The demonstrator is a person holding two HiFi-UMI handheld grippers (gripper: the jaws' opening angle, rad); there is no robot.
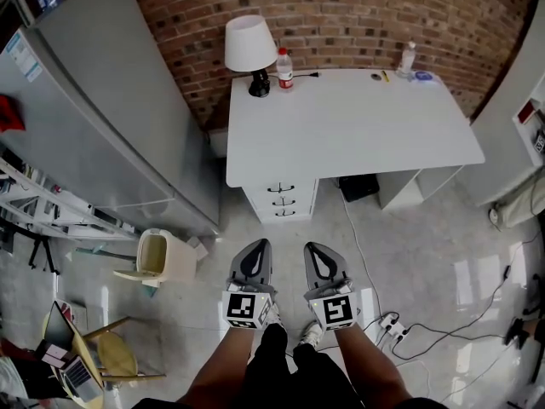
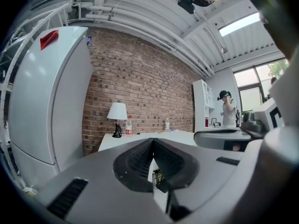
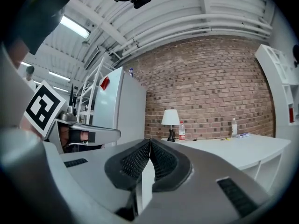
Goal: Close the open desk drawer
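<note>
Under the desk (image 1: 358,130), at its left end, drawer stack (image 1: 282,199) stands well apart from left gripper (image 1: 257,250) and right gripper (image 1: 317,252), each with jaws together and empty; judged stiff, light, free-sliding: push flat on the front beside a handle (image 1: 282,188), no clamping

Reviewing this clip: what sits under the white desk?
Under the desk, the head view shows a drawer unit with three handles, a black box on the floor and a white side panel. The desk's top hides whatever lies further back.
</note>
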